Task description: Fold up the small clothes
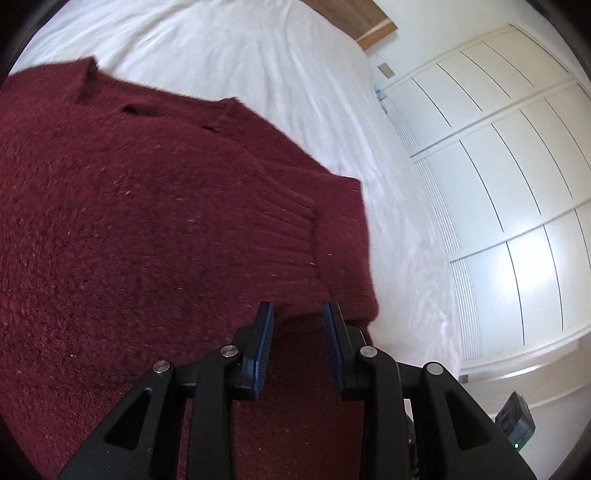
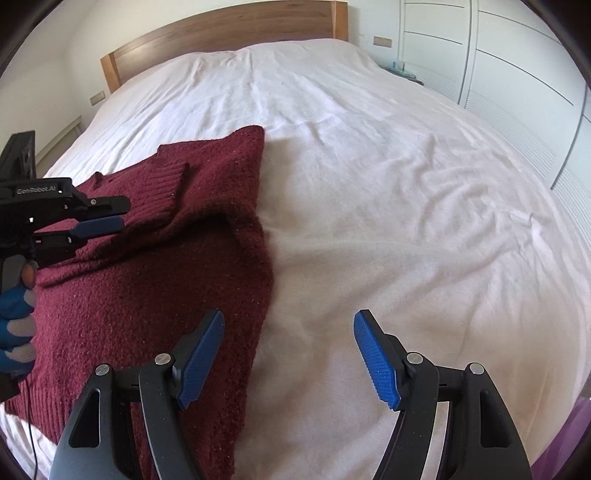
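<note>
A dark red fuzzy knit sweater (image 1: 129, 221) lies on the white bed; it also shows in the right wrist view (image 2: 155, 280), with a sleeve folded across its body so the ribbed cuff (image 2: 162, 192) lies on top. My left gripper (image 1: 298, 314) hovers over the sweater near the ribbed cuff (image 1: 291, 236), its jaws partly open and holding nothing. It also shows from the side in the right wrist view (image 2: 103, 216). My right gripper (image 2: 288, 325) is wide open and empty, just above the sweater's right edge and the bare sheet.
The white sheet (image 2: 388, 184) covers the bed, with a wooden headboard (image 2: 221, 29) at the far end. White wardrobe doors (image 1: 498, 166) stand along the bed's right side. A nightstand (image 2: 402, 72) sits by the headboard.
</note>
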`<action>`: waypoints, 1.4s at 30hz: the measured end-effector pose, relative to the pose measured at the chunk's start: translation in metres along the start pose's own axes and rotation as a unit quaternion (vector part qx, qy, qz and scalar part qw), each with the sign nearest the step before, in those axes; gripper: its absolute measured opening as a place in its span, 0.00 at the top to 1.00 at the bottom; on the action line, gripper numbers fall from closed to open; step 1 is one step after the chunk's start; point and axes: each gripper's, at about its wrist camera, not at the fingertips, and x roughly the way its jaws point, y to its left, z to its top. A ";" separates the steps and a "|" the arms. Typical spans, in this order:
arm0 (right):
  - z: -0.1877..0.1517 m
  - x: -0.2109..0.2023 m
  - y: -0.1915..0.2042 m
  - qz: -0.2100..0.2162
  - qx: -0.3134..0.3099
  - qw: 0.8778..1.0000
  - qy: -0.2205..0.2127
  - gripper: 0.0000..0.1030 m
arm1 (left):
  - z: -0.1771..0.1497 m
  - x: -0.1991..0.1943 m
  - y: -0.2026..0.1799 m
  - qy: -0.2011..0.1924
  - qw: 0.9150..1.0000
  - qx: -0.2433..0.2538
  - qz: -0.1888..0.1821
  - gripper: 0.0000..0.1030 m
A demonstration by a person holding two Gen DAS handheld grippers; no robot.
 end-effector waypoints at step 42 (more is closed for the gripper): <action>0.008 0.004 0.051 -0.007 -0.049 0.999 0.001 0.28 | -0.004 -0.138 0.109 -0.138 0.926 0.063 0.347 0.62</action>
